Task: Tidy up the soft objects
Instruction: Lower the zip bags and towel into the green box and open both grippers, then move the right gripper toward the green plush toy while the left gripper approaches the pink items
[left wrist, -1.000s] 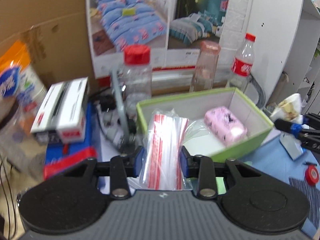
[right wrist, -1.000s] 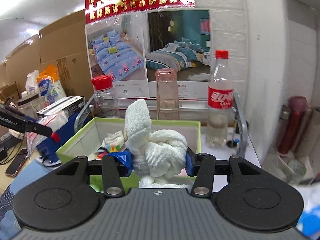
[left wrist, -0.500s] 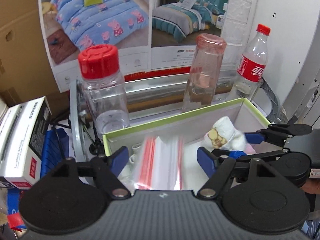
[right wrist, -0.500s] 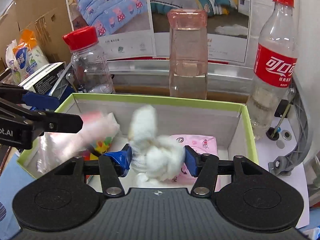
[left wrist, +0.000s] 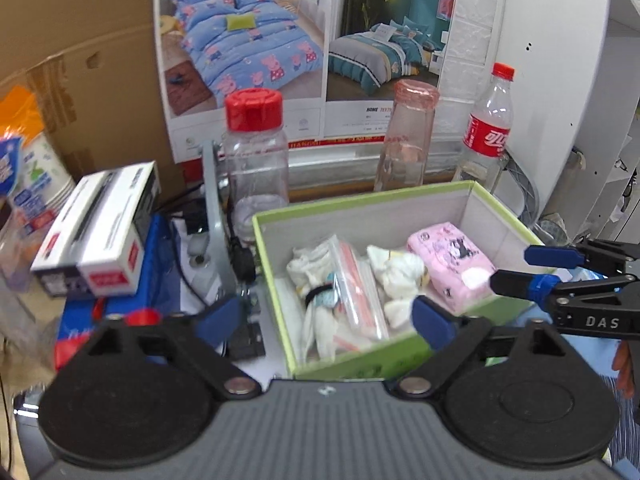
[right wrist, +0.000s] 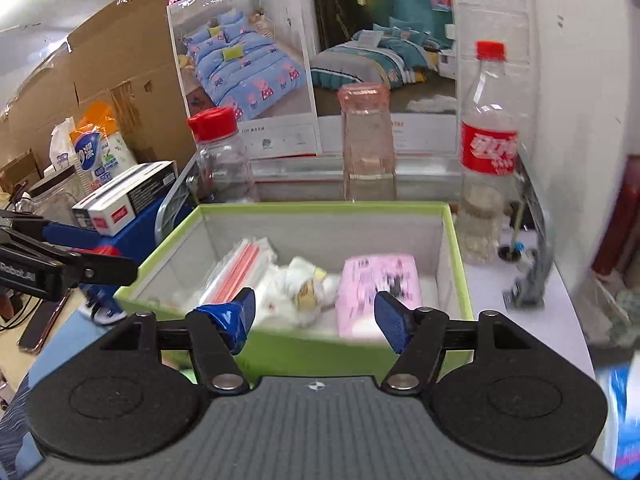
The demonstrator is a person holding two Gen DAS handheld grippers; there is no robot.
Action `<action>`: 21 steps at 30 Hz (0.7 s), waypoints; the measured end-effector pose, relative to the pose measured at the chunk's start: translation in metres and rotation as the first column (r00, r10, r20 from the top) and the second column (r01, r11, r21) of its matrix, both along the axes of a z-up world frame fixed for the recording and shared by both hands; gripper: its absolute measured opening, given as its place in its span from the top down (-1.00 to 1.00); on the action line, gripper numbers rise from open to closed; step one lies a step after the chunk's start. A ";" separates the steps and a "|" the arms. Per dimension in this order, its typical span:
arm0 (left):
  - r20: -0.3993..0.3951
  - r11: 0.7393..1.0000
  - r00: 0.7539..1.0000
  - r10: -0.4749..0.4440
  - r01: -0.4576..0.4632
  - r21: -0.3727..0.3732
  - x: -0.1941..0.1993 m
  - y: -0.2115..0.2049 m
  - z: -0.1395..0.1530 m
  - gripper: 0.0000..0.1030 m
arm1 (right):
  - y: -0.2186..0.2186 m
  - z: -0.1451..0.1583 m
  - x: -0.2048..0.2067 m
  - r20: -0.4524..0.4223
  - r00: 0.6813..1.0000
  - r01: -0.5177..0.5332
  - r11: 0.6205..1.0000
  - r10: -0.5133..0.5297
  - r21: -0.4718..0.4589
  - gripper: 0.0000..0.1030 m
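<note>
Cluttered bench [right wrist: 520, 320] against a wall with bedding posters [left wrist: 248, 44]; cardboard at upper left of both frames. Green box [left wrist: 360, 360] sits mid-frame and holds the soft stuff: bag [left wrist: 352, 280] with red stripes at left-centre, white cloth [left wrist: 396, 272] in the middle, pink pack [left wrist: 448, 264] at right, another white bundle [left wrist: 316, 288] with a black band at far left. All lie inside the walls, touching each other.

Left tool [left wrist: 328, 316] is spread wide, nothing in it, low in the frame just short of the box's near wall. Right tool [right wrist: 316, 312] is also spread and empty, low centre in its own view, and reaches in from the right edge of the left view.

Looks like a release step, so lift both tools straight up and clear of the rim before you swing sideways; don't snag the bag or cloth on a pad.

Watch the back: red-cap jar [left wrist: 256, 152], pink bottle [left wrist: 408, 136] and cola bottle [left wrist: 488, 128] stand upright just behind the box, easy to tip. A white carton [left wrist: 100, 240] sits on a blue box at left.
</note>
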State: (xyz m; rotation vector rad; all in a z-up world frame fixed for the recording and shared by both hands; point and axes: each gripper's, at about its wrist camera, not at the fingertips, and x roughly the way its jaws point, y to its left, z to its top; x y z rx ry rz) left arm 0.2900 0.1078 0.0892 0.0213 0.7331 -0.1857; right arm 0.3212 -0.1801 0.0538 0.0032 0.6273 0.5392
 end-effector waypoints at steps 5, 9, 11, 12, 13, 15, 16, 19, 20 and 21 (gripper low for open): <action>0.058 0.998 0.998 0.030 -0.033 0.057 -0.052 -0.002 -0.008 -0.99 | -0.030 -0.016 -0.049 -0.010 0.994 0.107 0.994 -0.107 0.020 -0.03; 0.079 0.996 0.995 0.061 -0.066 0.065 -0.084 -0.007 -0.010 -0.99 | -0.055 -0.021 -0.096 0.013 0.980 0.200 0.979 -0.200 0.028 -0.05; 0.087 0.995 0.993 0.082 -0.087 0.051 -0.097 -0.013 -0.008 -0.99 | -0.067 -0.023 -0.118 0.029 0.971 0.238 0.970 -0.239 0.042 -0.06; 0.089 0.995 0.992 0.087 -0.090 0.039 -0.102 -0.016 -0.007 -0.99 | -0.072 -0.025 -0.128 0.035 0.966 0.255 0.966 -0.256 0.048 -0.06; 0.094 0.996 0.992 0.087 -0.090 0.025 -0.108 -0.021 -0.005 -0.99 | -0.077 -0.026 -0.137 0.039 0.961 0.272 0.961 -0.275 0.057 -0.06; 0.108 0.997 0.991 0.083 -0.083 -0.002 -0.121 -0.030 -0.003 -0.99 | -0.088 -0.031 -0.156 0.041 0.948 0.312 0.946 -0.317 0.089 -0.07; 0.115 0.997 0.990 0.078 -0.077 -0.010 -0.127 -0.036 -0.001 -0.99 | -0.093 -0.033 -0.163 0.037 0.944 0.324 0.940 -0.329 0.105 -0.07; 0.131 0.999 0.990 0.043 -0.042 -0.016 -0.142 -0.054 0.002 -0.99 | -0.107 -0.038 -0.178 0.020 0.938 0.340 0.930 -0.346 0.141 -0.07; 0.136 1.000 0.990 0.029 -0.027 -0.015 -0.147 -0.059 0.003 -0.99 | -0.111 -0.039 -0.183 0.021 0.935 0.347 0.927 -0.353 0.145 -0.08; 0.140 1.000 0.990 0.022 -0.020 -0.016 -0.153 -0.063 0.004 -0.99 | -0.113 -0.039 -0.185 0.026 0.932 0.354 0.923 -0.362 0.148 -0.08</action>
